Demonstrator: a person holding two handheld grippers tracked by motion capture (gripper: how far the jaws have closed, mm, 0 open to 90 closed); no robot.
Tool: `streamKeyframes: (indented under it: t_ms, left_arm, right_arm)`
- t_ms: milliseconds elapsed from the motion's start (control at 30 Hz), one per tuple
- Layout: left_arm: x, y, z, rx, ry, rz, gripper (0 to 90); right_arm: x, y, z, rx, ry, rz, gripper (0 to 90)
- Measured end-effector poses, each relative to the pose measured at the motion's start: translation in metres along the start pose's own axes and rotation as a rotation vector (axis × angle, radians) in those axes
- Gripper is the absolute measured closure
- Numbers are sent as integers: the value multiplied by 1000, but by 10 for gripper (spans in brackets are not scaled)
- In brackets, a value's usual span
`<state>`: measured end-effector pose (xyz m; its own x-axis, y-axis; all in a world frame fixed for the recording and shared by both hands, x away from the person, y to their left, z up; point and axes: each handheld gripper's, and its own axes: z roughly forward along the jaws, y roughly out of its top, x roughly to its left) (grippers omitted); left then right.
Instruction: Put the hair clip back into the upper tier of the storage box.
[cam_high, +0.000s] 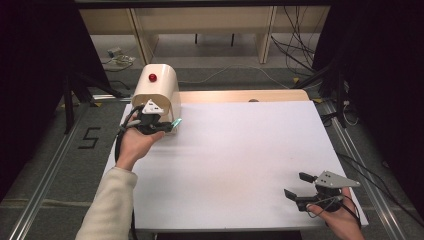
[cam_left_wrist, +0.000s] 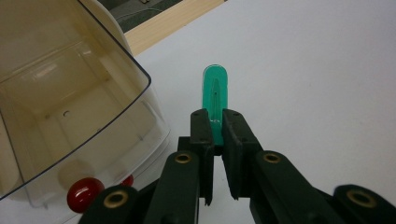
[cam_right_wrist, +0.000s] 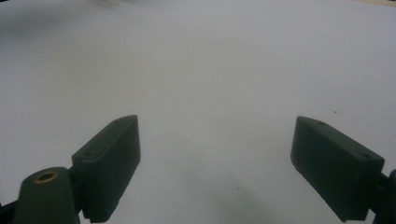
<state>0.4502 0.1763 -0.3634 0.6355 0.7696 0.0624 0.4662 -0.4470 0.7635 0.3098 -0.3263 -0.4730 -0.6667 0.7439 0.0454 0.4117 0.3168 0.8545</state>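
Pick-up done: left gripper (cam_left_wrist: 214, 133) clamped on slim green translucent plastic tube (cam_left_wrist: 215, 91), at ten o'clock on white desk (cam_high: 240, 160), just beside cream domed box with clear lid (cam_high: 156, 87). Right gripper (cam_high: 297, 186) wide apart, holding nothing, at five o'clock. Placing probably left.

text: "5" | standing on: floor (cam_high: 60, 150) left of the table (cam_high: 240, 165) | colour: black mark showing on grey | other readable text: nothing showing
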Motion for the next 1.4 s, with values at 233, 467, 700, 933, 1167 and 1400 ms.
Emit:
streamKeyframes:
  t_ms: [233,467,700,933,1167,1400]
  left_arm:
    - [1,2,-2,5,1,-5,830]
    - [0,6,0,8,0,1,830]
    - [1,10,-2,13,-2,10,830]
    - [0,17,-4,8,-5,4,830]
    - [2,21,-6,13,-9,9,830]
    - [3,23,-7,15,-7,6,830]
  right_arm:
    - [0,0,0,2,0,3,168]
    - [-1,0,0,-1,-2,7,168]
    - [-1,-1,0,0,-2,10,168]
    - [0,0,0,-2,0,8,168]
    - [0,0,0,-3,-1,11,168]
    - [0,0,0,-1,-1,14,168]
